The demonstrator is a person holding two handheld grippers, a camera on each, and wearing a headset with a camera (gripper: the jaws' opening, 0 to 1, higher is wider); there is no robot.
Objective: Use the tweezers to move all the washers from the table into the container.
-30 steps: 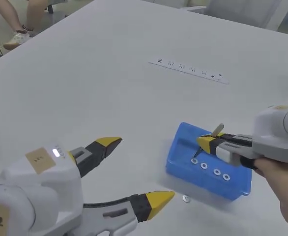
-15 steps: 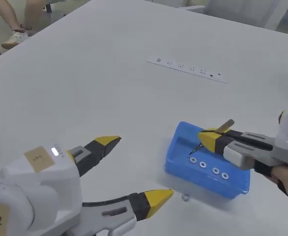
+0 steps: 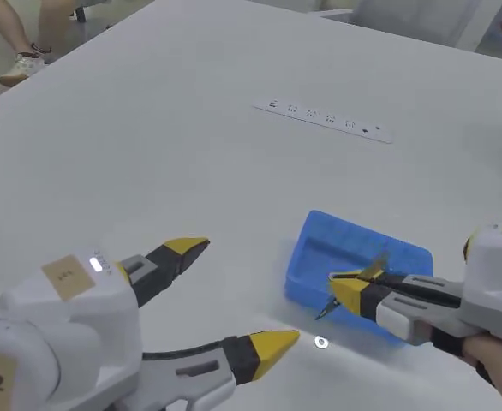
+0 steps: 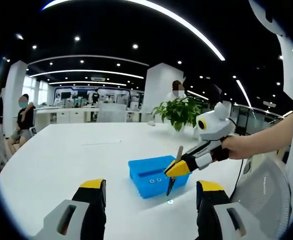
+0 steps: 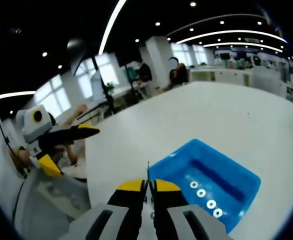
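A blue container (image 3: 362, 253) sits on the white table at the right; several washers (image 5: 202, 193) lie in a row inside it. One loose washer (image 3: 321, 342) lies on the table just in front of the container. My right gripper (image 3: 345, 282) is shut on the tweezers (image 3: 328, 308), whose tip points down a little above that washer (image 4: 170, 202). The left gripper (image 3: 247, 294) stands open to the left of the washer, with nothing between its fingers. In the left gripper view the tweezers (image 4: 172, 181) hang in front of the container (image 4: 149, 175).
A white power strip (image 3: 324, 120) lies further back on the table (image 3: 148, 154). Beyond the far left corner, a person's legs and shoe (image 3: 15, 68) are in view. A potted plant (image 4: 179, 112) and office desks stand behind.
My right gripper has carried the tweezers from over the container's inside, nearer and lower, to its front edge above the loose washer. The left gripper has stayed put and open.
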